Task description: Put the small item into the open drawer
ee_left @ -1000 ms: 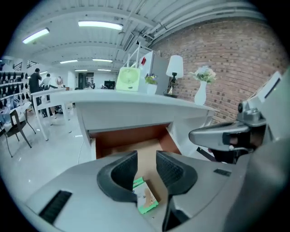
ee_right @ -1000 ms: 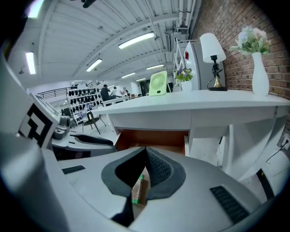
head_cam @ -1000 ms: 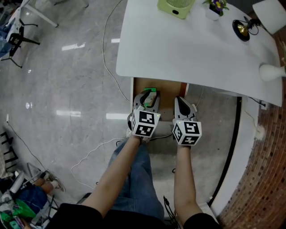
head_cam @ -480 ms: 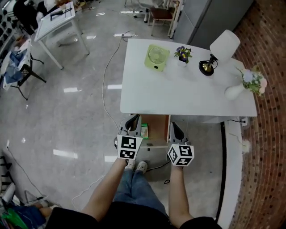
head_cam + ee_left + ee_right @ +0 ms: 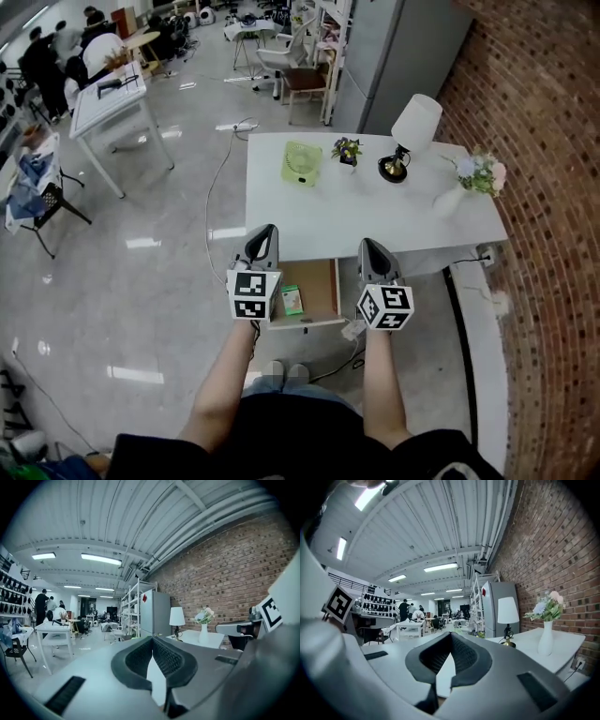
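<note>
Small item (image 5: 292,300), the green one, lies inside the open drawer (image 5: 322,292), against its left side. The drawer stands pulled out from under the front edge of the desk (image 5: 375,211). Your left gripper (image 5: 268,230) and right gripper (image 5: 367,244) hang above the drawer's two sides, near that front edge, each with its jaws pressed together on nothing. By my reading the placing step is done and the task is at its close. The next move calls for little: hold both tools clear of the drawer, and push its front squarely only if shutting it is wanted.
</note>
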Demonstrator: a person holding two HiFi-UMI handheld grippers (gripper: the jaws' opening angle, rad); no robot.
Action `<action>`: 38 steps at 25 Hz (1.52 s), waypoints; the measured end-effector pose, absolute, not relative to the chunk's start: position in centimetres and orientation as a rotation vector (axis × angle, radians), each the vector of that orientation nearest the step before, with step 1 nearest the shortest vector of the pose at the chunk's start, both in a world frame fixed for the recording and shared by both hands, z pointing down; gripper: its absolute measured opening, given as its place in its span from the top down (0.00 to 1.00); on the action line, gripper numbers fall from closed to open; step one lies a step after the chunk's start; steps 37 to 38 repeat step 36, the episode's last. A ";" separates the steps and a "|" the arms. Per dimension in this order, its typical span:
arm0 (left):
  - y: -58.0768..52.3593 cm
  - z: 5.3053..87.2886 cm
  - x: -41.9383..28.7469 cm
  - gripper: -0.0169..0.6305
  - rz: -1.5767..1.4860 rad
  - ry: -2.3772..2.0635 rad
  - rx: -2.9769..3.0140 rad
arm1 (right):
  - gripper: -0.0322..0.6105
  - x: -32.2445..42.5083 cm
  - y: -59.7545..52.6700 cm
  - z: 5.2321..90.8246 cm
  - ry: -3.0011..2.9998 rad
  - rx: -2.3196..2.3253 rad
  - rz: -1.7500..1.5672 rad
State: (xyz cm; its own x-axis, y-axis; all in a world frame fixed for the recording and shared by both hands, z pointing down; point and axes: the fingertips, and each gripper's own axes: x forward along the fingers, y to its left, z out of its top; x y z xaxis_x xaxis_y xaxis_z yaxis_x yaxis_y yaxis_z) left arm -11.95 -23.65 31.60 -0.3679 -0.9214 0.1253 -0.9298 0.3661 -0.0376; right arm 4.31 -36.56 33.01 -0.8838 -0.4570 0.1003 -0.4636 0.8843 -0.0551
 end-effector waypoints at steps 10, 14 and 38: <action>-22.7 28.4 -11.8 0.94 0.104 -2.544 1.744 | 0.95 4.9 -35.6 28.5 -3.008 0.755 0.009; -22.5 28.4 -11.7 0.94 0.118 -2.537 1.765 | 0.95 4.9 -35.3 28.8 -3.006 0.777 0.028; -23.6 29.1 -13.1 0.94 0.081 -2.495 1.791 | 0.95 4.9 -36.0 29.5 -2.975 0.842 0.034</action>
